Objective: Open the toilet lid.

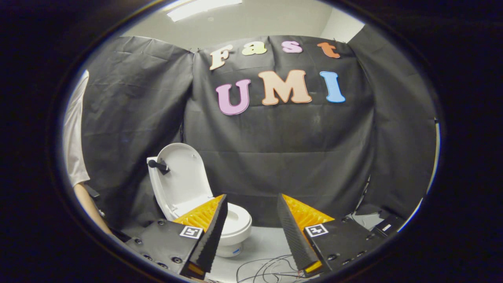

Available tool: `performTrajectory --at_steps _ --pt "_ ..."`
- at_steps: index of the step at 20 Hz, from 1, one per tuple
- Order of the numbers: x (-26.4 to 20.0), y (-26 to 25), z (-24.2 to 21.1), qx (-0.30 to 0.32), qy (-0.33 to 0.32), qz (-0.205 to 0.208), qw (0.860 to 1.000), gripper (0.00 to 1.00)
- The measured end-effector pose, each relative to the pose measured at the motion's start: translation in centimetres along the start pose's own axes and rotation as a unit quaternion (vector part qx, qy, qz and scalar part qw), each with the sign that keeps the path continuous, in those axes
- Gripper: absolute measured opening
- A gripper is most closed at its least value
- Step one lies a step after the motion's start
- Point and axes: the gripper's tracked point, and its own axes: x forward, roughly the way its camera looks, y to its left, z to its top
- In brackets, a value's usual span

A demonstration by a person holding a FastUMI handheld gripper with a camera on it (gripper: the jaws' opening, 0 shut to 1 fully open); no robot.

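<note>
Toilet [235, 226]: far left, beyond left finger. Lid [182, 175]: raised, near upright, black handle [158, 165] on its left edge. Gripper [251, 228]: fingers apart, empty. Cables [267, 269]: on floor, near. Risk: lid not past balance may drop shut; a knock could cause it.

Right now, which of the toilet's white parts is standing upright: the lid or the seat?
The lid. It stands raised behind the bowl, with a dark handle near its top, while the seat lies flat beyond the open gripper.
</note>
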Motion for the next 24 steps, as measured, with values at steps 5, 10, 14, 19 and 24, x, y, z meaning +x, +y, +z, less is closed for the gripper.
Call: performTrajectory --at_steps 5,10,14,19,24 --pt "0.28 0.25 -0.22 -0.001 -0.001 -0.001 1.000 0.86" --pt "0.08 0.09 0.07 -0.001 -0.002 0.000 1.000 0.98" --pt "0.19 0.11 0.00 0.000 -0.002 -0.001 1.000 0.98" --pt "0.23 0.16 -0.02 -0.001 -0.002 -0.001 1.000 0.98" --pt "0.30 0.12 -0.11 -0.001 -0.003 -0.001 1.000 0.98"
